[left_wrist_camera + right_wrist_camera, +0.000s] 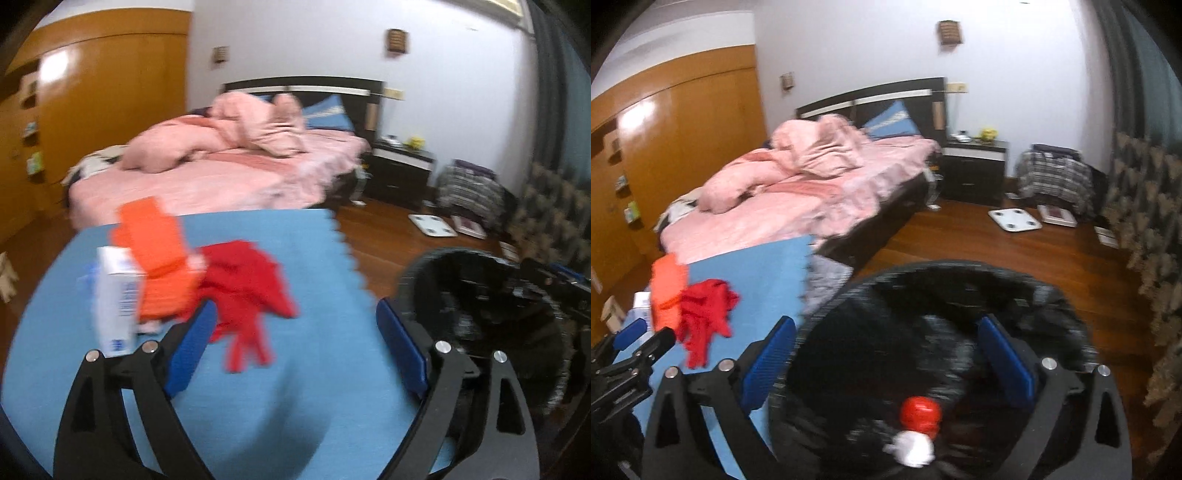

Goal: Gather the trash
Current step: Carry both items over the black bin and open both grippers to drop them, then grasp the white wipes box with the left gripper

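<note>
My left gripper [295, 308] is open over a blue mat [314, 387], with nothing between its blue pads. Just ahead of it on the mat lie a red crumpled cloth-like piece [251, 284], an orange piece [155, 240] and a white carton [116, 295]. A black trash bin [480, 295] stands to the right of the mat. My right gripper [886, 321] is open above the bin [960, 271], holding nothing. Inside the bin lie a red item [921, 410] and a white crumpled wad [912, 448]. The left gripper [646, 338] shows at the left edge of the right wrist view.
Behind the mat is a bed with pink bedding [221, 166]. An orange wardrobe [92, 110] is on the left and a dark nightstand [975, 170] beside the bed. A white scale [1014, 219] lies on the wooden floor. A plaid-covered chair [1052, 177] and a curtain [1145, 221] are on the right.
</note>
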### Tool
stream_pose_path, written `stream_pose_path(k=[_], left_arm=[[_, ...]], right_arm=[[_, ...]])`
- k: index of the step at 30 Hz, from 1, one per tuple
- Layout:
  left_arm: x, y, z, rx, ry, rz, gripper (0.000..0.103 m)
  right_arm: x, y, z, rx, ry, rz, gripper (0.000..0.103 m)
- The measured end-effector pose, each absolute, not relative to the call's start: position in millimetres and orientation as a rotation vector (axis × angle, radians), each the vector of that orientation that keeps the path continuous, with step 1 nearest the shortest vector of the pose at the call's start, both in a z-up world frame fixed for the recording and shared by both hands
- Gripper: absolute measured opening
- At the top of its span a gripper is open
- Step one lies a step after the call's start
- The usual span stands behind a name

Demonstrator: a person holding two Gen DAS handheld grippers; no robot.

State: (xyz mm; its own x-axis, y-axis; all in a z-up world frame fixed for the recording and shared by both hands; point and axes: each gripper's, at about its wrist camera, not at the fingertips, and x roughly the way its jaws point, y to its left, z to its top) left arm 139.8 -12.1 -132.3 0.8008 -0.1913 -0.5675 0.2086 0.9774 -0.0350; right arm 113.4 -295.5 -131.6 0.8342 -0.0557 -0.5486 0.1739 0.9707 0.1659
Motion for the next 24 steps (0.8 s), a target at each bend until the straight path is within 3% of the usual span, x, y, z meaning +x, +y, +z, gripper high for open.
stream_pose_path(k=[12,24], left_arm=[[160,83,-155,0.068,0.628,0.088,0.086],[200,109,-170,-0.001,0.686,0.140,0.083]], right_arm=[[182,-162,-154,0.123,0.621,0.093,0.097],[205,-131,-173,0.065,0.681,0.127,0.097]])
